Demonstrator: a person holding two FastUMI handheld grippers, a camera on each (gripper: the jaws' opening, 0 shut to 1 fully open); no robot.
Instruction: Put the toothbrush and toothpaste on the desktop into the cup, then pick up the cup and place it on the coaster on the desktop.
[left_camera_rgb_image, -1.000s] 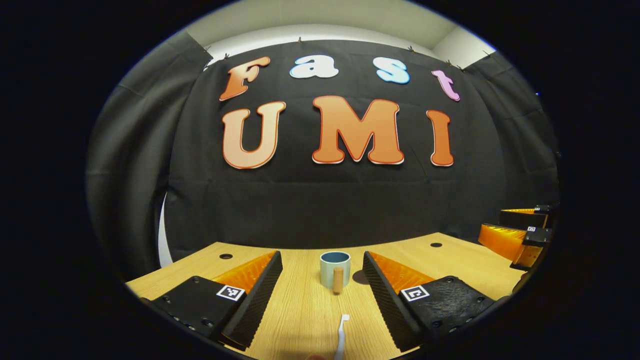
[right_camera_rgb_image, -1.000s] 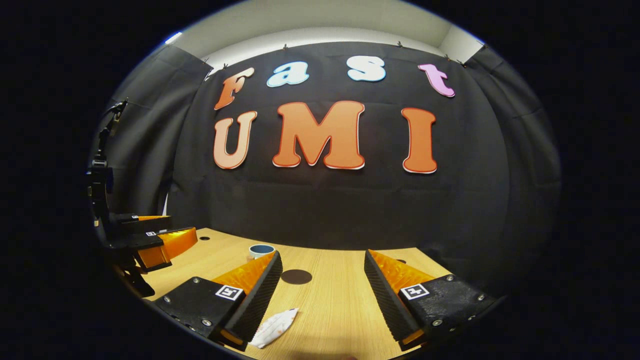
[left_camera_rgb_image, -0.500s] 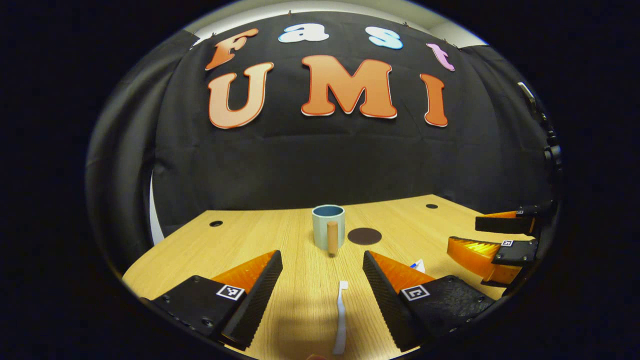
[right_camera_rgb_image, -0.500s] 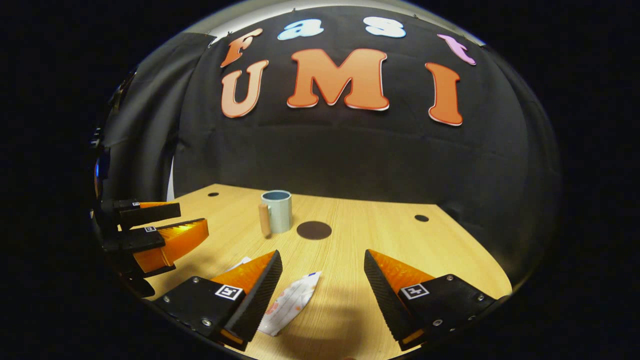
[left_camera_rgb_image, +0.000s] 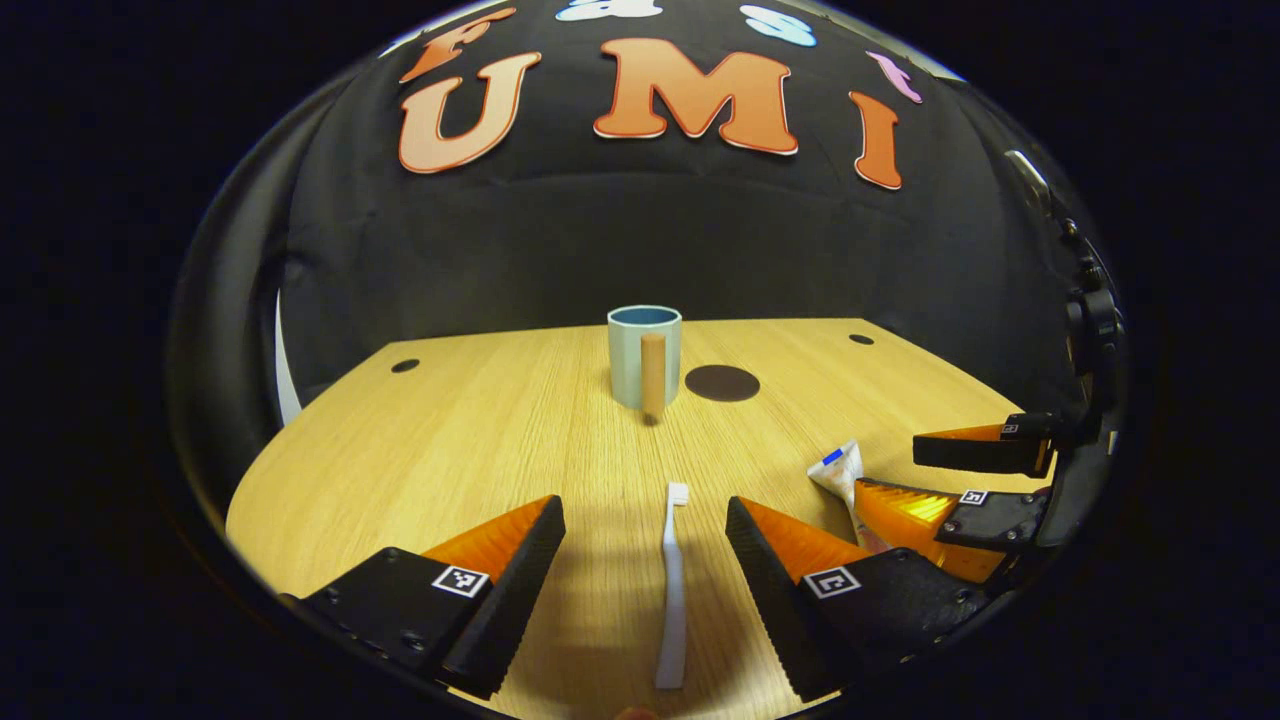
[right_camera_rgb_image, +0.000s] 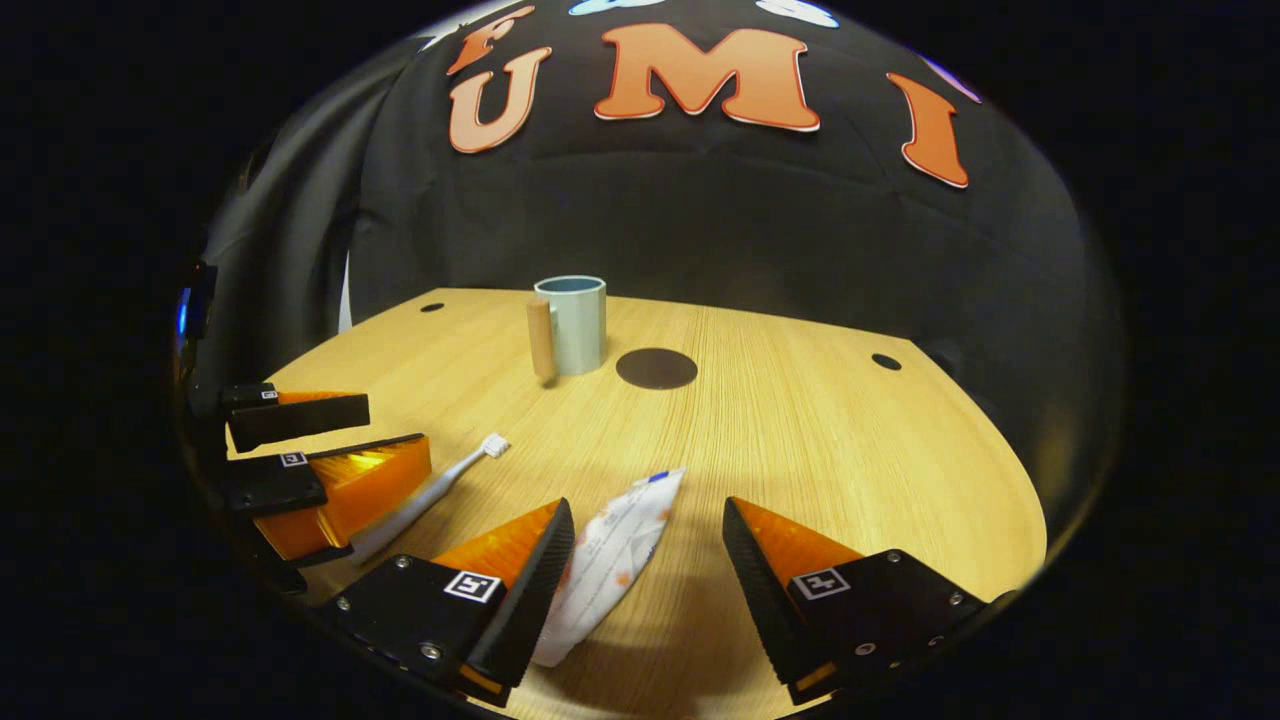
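A white toothbrush (left_camera_rgb_image: 672, 590) lies flat on the wooden desktop (left_camera_rgb_image: 480, 420), lengthwise between the fingers of my open left gripper (left_camera_rgb_image: 645, 520), untouched. A white toothpaste tube (right_camera_rgb_image: 610, 560) lies beside the left finger of my open right gripper (right_camera_rgb_image: 648, 520), partly under it. A pale green cup (left_camera_rgb_image: 643, 355) with a wooden handle stands upright farther back, and a dark round coaster (left_camera_rgb_image: 722, 382) lies just right of it. In the right gripper view the cup (right_camera_rgb_image: 572, 324), coaster (right_camera_rgb_image: 656, 368), toothbrush (right_camera_rgb_image: 430, 492) and the left gripper (right_camera_rgb_image: 320, 440) show too; in the left gripper view, the toothpaste (left_camera_rgb_image: 843, 475) and right gripper (left_camera_rgb_image: 960, 480).
Small dark holes (left_camera_rgb_image: 405, 366) mark the desktop near its back corners (right_camera_rgb_image: 886, 361). The black cloth wall rises right behind the desk. Bare wood lies between the grippers and the cup.
Both grippers have tilted down and lowered toward the desktop. The toothbrush now lies fully between the left fingers, and the toothpaste has come in beside the right gripper's left finger.
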